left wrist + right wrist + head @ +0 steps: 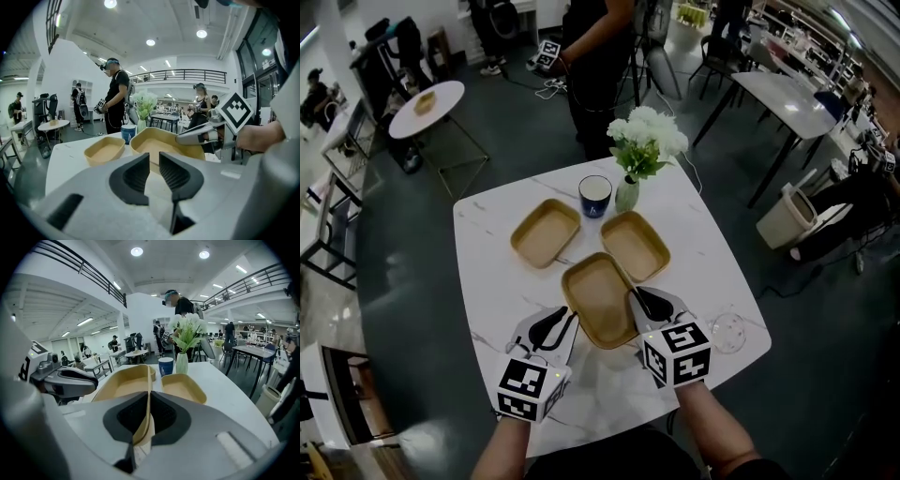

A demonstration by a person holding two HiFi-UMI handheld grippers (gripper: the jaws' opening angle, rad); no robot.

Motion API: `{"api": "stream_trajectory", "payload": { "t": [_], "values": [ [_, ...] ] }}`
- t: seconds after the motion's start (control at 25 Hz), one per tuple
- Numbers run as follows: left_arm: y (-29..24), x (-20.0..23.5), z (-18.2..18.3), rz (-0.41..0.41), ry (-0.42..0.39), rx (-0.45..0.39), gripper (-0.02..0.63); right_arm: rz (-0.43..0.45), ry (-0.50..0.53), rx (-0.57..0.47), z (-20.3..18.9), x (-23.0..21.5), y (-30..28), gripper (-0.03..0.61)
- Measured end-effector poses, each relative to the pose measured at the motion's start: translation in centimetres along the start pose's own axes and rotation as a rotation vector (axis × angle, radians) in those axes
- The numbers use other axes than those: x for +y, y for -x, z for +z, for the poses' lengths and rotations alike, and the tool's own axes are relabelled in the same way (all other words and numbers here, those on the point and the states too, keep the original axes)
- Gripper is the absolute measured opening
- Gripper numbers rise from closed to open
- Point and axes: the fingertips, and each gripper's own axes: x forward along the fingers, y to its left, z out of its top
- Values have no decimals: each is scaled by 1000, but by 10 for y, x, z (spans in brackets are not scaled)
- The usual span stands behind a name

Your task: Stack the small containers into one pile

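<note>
Jaws: right gripper (149, 399) clamped on rim of near container (598, 302); left gripper (154, 164) apart, empty.
Handling: likely light, thin-walled, flexes; pinch rim.

Found three shallow tan containers, empty, mouths up: left container (546, 232) just front-left of the blue cup (594, 196), right container (635, 246) front-right of it, near container (600, 300) farthest from it, raised, pinched at its right rim.
</note>
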Motion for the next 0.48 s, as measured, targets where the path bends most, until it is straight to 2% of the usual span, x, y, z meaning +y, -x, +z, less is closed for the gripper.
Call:
{"api": "stream_trajectory", "payload": {
  "t": [0.48],
  "values": [
    [-40,2,35,29,-2,-12,67,-9,50,-30,44,-54,-17,14]
  ]
}}
